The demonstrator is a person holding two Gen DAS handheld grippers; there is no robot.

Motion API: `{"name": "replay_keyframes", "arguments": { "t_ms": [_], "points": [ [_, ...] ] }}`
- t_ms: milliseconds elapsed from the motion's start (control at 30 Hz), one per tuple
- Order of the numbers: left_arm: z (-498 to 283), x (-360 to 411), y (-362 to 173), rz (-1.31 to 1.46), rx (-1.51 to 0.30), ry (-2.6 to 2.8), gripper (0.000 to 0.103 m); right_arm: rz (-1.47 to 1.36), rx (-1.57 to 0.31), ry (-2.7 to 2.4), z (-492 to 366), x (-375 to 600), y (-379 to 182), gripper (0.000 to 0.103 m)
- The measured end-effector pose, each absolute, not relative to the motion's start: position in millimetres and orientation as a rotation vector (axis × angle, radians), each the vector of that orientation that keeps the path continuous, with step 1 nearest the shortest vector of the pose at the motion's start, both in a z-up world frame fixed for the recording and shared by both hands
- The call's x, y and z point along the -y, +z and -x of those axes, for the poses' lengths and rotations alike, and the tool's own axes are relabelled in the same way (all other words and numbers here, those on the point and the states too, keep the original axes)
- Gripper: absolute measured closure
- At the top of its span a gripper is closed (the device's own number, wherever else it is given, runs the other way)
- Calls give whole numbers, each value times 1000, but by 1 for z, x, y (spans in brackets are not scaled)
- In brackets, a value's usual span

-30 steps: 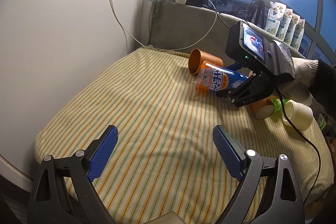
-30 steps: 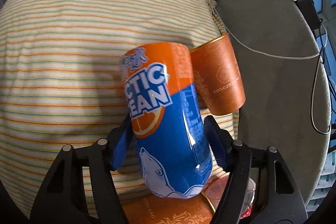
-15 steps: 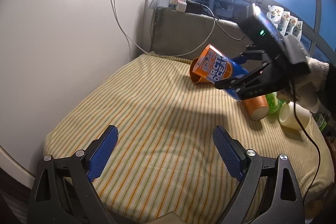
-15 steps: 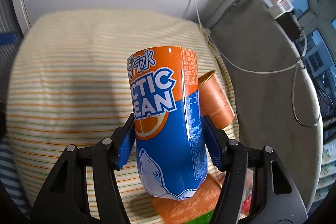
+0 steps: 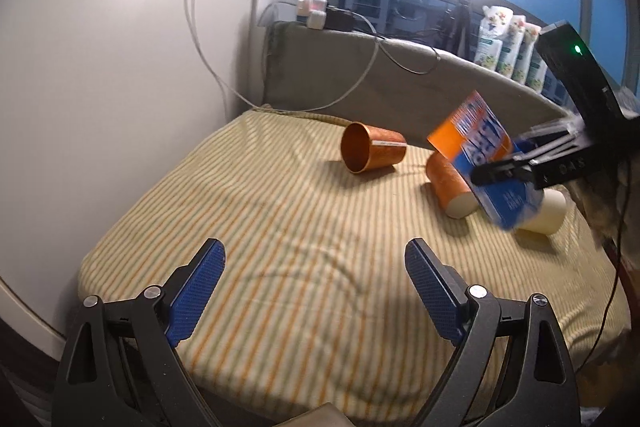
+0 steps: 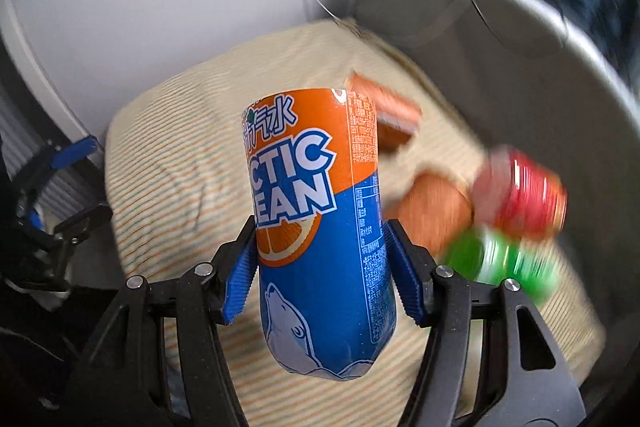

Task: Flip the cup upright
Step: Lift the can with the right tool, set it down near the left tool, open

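My right gripper (image 6: 322, 263) is shut on the orange and blue "Arctic Ocean" cup (image 6: 320, 211) and holds it in the air above the striped cushion (image 6: 168, 155). In the left wrist view this cup (image 5: 480, 163) hangs tilted at the right, held by the right gripper (image 5: 516, 167). My left gripper (image 5: 316, 287) is open and empty over the near part of the cushion (image 5: 280, 247).
A copper cup (image 5: 370, 151) lies on its side mid-cushion. Another orange cup (image 5: 450, 187) and a cream cup (image 5: 544, 215) lie at the right. Red and green cups (image 6: 516, 203) blur at the right. A grey backrest (image 5: 400, 79), cables and a white wall border the cushion.
My right gripper has lifted the Arctic Ocean cup higher and swung it to the right, turning it. The left gripper has stayed open and shifted slightly.
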State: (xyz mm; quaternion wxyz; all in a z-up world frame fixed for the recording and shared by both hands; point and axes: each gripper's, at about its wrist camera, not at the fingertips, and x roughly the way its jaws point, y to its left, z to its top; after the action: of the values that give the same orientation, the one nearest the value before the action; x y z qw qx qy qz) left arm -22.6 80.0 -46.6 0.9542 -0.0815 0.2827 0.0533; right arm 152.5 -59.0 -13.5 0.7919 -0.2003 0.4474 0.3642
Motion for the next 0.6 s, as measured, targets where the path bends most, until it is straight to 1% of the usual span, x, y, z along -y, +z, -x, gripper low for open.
{"name": "replay_keyframes", "arguments": {
  "t_ms": [167, 400, 600],
  "points": [
    [20, -69, -51, 172, -600, 60, 12, 135, -1120, 727, -144, 114, -37, 40],
    [13, -46, -50, 144, -626, -9, 12, -169, -1270, 680, -139, 161, -76, 39],
    [6, -35, -50, 165, -666, -61, 12, -294, -1311, 620, -135, 181, -96, 38]
  ]
}}
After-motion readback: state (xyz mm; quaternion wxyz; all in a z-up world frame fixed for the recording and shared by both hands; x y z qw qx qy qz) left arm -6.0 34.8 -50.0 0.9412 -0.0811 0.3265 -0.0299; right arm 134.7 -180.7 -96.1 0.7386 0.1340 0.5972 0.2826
